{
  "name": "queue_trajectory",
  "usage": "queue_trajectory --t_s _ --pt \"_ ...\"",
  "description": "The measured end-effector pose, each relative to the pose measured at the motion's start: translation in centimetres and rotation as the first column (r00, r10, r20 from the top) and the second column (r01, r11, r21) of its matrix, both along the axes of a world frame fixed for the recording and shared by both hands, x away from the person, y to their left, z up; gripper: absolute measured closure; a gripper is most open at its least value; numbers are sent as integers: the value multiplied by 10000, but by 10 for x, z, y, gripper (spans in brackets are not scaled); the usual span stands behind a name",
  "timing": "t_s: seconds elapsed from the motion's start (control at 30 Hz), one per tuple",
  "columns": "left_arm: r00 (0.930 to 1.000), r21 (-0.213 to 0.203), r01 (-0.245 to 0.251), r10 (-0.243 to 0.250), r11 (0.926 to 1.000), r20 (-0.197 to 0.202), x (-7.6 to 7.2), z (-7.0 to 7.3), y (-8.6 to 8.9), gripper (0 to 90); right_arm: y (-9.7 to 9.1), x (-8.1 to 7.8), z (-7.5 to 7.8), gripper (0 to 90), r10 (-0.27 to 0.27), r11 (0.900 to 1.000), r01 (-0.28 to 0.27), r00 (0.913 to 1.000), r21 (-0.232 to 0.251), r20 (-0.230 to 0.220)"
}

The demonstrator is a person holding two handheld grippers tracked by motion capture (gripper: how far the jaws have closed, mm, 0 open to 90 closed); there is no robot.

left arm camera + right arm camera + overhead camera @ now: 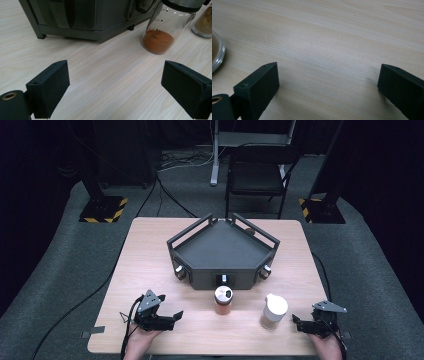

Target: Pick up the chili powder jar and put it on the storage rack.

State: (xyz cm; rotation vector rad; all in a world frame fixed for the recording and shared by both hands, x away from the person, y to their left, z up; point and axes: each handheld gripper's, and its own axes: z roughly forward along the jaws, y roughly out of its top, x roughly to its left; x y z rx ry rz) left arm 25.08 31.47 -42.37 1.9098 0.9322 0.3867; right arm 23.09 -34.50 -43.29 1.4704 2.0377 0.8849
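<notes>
The red jar (223,301) stands upright on the table (150,255), its long axis vertical and its dark flip cap on top, near the front edge and close in front of the rack (222,252). In the left gripper view it (162,32) rises at the upper right, tilted only by the camera's angle. To its right, a little apart, stands the white jar (273,311), also upright. The rack is a dark 5-sided tray on short legs with railed walls; its front face sits just behind the red jar. Bare wood lies between the left gripper (167,318) and the red jar, with nothing in the way. The red jar is clear glass with rust-red powder filling about its lower third; the white jar has a white lid and tan powder (203,22) below. The left gripper rests low at the table's front left, jaws spread wide with only bare table between them, pointing toward the red jar. The right gripper (301,322) rests at the front right, just beside the white jar, its jaws likewise wide apart and gripping nothing.
</notes>
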Motion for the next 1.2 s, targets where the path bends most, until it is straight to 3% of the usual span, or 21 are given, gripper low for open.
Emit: queue_trajectory --t_s 0.77,1.2 --pt "9974 300 721 -723 9969 52 11 3 -34 86 0 0 0 26 11 10000 -11 10000 -7 -3" --pt "9935 217 1131 -1134 9933 137 18 2 -52 86 0 0 0 26 12 10000 -12 10000 -8 -4"
